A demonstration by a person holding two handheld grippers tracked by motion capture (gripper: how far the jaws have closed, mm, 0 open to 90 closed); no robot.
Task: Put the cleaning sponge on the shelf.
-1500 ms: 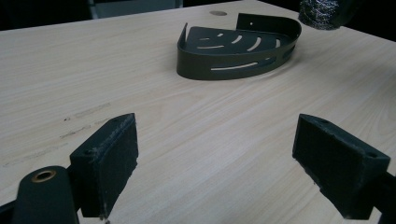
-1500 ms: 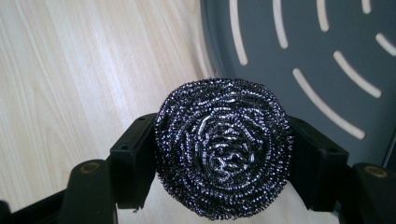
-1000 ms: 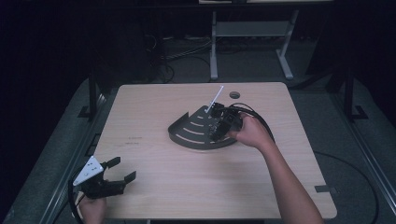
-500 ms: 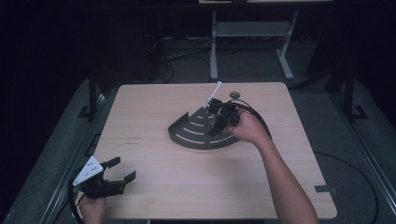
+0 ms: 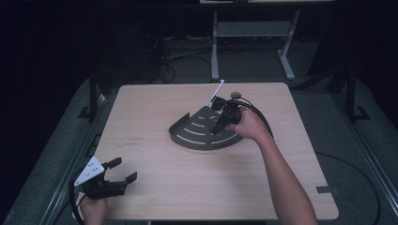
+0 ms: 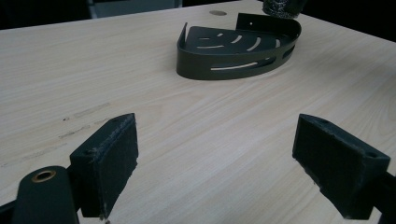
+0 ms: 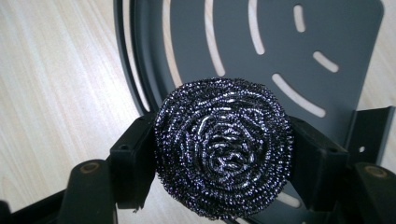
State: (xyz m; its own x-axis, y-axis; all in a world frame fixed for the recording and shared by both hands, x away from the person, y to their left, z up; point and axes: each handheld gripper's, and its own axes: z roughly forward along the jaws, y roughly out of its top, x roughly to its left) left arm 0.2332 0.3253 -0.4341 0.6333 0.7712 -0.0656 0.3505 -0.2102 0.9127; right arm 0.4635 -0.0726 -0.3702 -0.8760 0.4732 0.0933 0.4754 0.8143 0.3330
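Pale wood tabletop [image 5: 155, 112]: right hand-held gripper [image 7: 223, 154] clamps the round steel-wool scourer [image 7: 223, 151] above the dark slotted quarter-round caddy [image 5: 202, 133]. I'd lower it centred before letting go. Left hand-held gripper [image 6: 217, 161] sits open.

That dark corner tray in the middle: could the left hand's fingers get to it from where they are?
Probably yes. The left gripper stands open near the table's front edge, and bare wood lies between it and the tray. It would need a long reach forward.

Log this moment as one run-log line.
right gripper: shut on steel scourer, above dark corner shelf | left gripper: open, empty, near table corner | scourer not yet released
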